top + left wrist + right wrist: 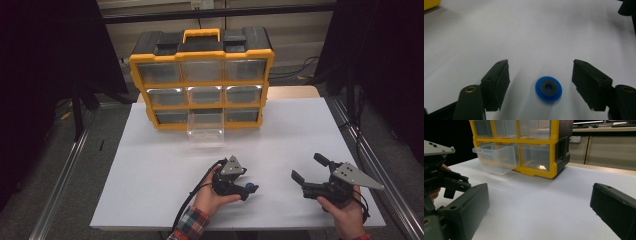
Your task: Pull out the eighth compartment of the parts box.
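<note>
One blue washer (548,88) on white table (150,175), well in front of organizer (201,80). L gripper (248,189) jaws apart, straddling washer w/o touching. R gripper (310,172) jaws wide apart, empty. Bottom-middle drawer (205,129) pulled out. Pick + drop into drawer likely still left.

Washer (548,88) on table (150,165), before organizer (201,80); drawer (205,127) pulled out.

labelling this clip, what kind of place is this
Probably a lab recording bench: a white table inside a metal frame hung with black curtains, plus a yellow drawer organiser.
</note>
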### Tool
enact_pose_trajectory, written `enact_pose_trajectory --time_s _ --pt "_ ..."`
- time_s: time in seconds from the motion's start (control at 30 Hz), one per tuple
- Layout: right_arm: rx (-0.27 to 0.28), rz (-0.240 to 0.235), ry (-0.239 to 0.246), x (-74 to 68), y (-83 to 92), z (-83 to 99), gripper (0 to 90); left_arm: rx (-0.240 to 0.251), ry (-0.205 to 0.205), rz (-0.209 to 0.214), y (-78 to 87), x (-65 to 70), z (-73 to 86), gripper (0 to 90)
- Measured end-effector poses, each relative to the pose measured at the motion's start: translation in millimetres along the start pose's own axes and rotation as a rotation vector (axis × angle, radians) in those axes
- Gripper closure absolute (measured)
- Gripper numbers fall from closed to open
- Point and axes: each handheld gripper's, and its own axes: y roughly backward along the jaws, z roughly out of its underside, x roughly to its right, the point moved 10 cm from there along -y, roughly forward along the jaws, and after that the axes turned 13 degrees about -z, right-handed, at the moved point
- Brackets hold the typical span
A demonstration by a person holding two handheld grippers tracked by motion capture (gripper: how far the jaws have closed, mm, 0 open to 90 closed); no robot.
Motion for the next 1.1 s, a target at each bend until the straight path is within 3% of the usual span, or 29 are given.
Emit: enact_pose_trajectory --time_s 0.1,0.17,0.23,0.33,0.53,0.57,0.63,0.73,0.8,0.83,0.9,0.93,1.1 --pt "0.0 0.0 0.0 0.0 -0.1 0.0 1.5 -0.016 -0.021 0.006 0.0 2.9 1.9 37.3" --pt "0.0 -0.001 0.0 -0.3 -0.3 -0.1 1.5 0.004 -0.012 0.023 -0.5 4.7 -0.2 42.2" --pt "-0.002 -0.004 0.001 -0.3 -0.3 0.1 1.6 -0.018 -0.031 0.018 -0.2 4.0 2.1 45.5" --pt "-0.001 -0.004 0.002 -0.4 -0.3 0.0 1.6 -0.023 -0.039 0.044 -0.7 6.6 3.3 48.2" --pt "0.0 -0.001 0.0 -0.3 -0.3 -0.1 1.5 -0.089 -0.069 0.038 -2.2 6.5 9.6 53.3" --pt "-0.002 -0.004 0.002 -0.4 -0.2 0.1 1.6 -0.089 -0.075 0.034 -3.5 6.0 10.1 54.2" --pt "-0.002 -0.004 0.001 -0.4 -0.3 0.1 1.5 -0.081 -0.051 0.045 -4.7 7.2 9.5 55.2" --pt "0.0 -0.002 0.001 -0.3 -0.1 -0.2 1.5 -0.107 -0.076 0.033 -3.5 4.4 11.6 55.8" --pt "0.0 0.0 0.001 0.1 0.0 -0.1 1.5 -0.098 -0.06 0.038 -4.5 5.2 10.6 56.0" --pt "0.0 0.0 0.001 0.2 0.0 -0.1 1.5 -0.106 -0.079 0.04 -4.0 4.2 11.6 56.0" --pt "0.0 0.001 0.002 0.1 -0.1 -0.2 1.5 -0.097 -0.07 0.034 -4.9 5.1 10.8 56.8" --pt "-0.001 0.0 0.004 0.1 -0.2 -0.1 1.5 -0.106 -0.095 0.029 -4.3 3.2 11.9 58.0" --pt "0.0 0.0 0.004 0.1 0.1 -0.4 1.5 -0.112 -0.09 0.019 -4.1 2.9 11.9 62.2"
